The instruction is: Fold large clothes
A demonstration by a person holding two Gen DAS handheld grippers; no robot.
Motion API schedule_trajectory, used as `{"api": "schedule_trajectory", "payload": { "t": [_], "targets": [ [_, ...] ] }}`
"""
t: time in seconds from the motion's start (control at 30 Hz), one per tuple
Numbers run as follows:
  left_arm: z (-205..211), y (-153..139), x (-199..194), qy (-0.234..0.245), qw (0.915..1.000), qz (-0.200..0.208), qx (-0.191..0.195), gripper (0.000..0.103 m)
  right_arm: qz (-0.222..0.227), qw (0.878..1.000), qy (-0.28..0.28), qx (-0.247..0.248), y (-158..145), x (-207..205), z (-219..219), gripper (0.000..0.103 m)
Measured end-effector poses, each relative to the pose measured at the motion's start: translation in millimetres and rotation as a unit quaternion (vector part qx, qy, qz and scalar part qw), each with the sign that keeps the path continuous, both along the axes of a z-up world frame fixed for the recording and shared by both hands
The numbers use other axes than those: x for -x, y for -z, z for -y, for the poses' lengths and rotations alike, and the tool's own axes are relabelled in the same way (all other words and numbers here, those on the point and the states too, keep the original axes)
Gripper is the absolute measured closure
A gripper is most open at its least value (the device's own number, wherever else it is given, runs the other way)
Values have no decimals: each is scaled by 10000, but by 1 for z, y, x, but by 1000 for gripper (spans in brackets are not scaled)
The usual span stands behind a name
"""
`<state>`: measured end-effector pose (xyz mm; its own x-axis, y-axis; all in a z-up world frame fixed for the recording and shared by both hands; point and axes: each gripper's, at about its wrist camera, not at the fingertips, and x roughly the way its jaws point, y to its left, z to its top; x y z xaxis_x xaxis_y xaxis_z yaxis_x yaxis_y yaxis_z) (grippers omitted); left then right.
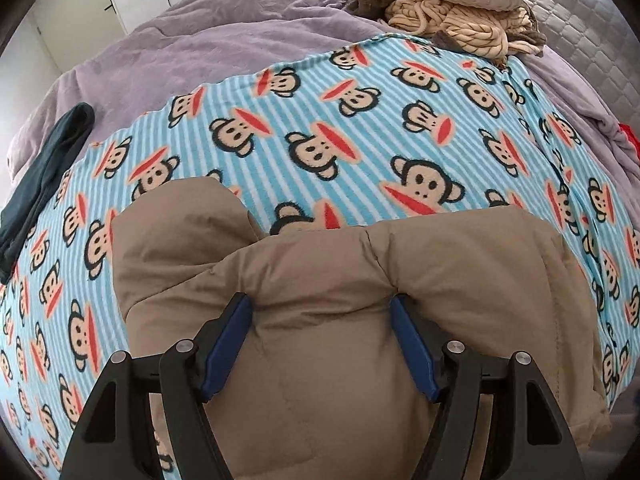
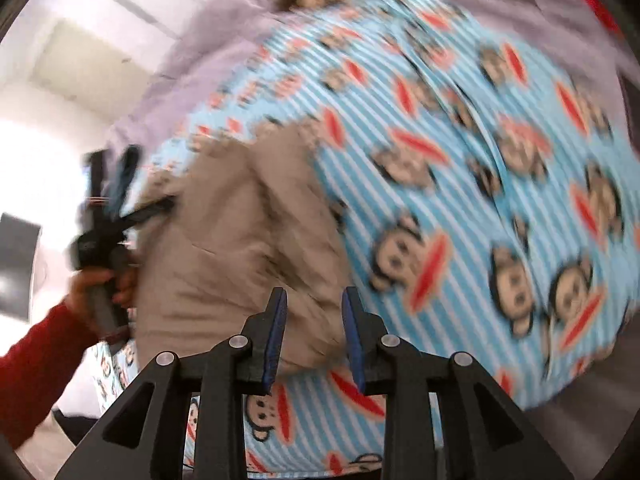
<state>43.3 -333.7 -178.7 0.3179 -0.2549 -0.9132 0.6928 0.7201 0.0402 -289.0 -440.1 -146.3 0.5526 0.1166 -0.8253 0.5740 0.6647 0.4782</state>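
Tan padded jacket (image 1: 340,320) lies bunched on the near part of a striped blanket with monkey faces (image 1: 360,120), which is spread over a bed with a lilac cover (image 1: 180,40). The step in hand looks like bringing one thick folded part of the jacket down onto the rest. The left gripper (image 1: 320,340) is clamped on a puffy fold of it, its jaws standing wide because the padding is thick. The right gripper (image 2: 314,340) has its jaws a little apart, and the jacket's edge is seen between them, but the pads do not seem to press it; this view is blurred. The next move probably calls for setting the held fold flat, letting go, and then taking a new hold with the right gripper to square the bundle.

Behind the blanket a heap of beige knitted things (image 1: 460,20) sits near the head of the bed. A dark garment (image 1: 44,176) lies at the blanket's left edge. White walls are behind. A red sleeve (image 2: 36,368) shows on the arm with the left gripper.
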Motion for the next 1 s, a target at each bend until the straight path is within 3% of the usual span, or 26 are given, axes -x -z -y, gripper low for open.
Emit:
{"api": "schedule_trajectory", "payload": {
  "t": [0.1,0.23,0.33,0.43,0.73,0.8,0.83,1.0],
  "targets": [
    [-1,-4,1,-75,10000,41,-50,31,59,9975,-689,172,-9,-28,-14,72],
    [-19,-25,3,-310,9995,3,8,31,-745,9865,-1419,331,32,-57,-38,72],
    [-47,-47,9,-483,9986,-74,181,31,-1073,9819,-1559,113,64,-58,-40,73],
    [-83,-58,15,-812,9963,-178,197,31,-1131,9788,-1704,136,73,-58,-42,73],
    [-151,-38,40,-1566,9844,-779,161,31,-1342,9728,-1886,64,99,-67,-52,70],
    [-159,-33,42,-1688,9812,-903,257,15,-1386,9718,-1907,87,101,-61,-57,70],
    [-162,-31,43,-1733,9802,-903,328,0,-1402,9714,-1915,91,103,-67,-59,69],
    [-163,-25,38,-1628,9787,-1125,547,0,-1450,9708,-1911,-21,100,-73,-55,67]
  ]
}}
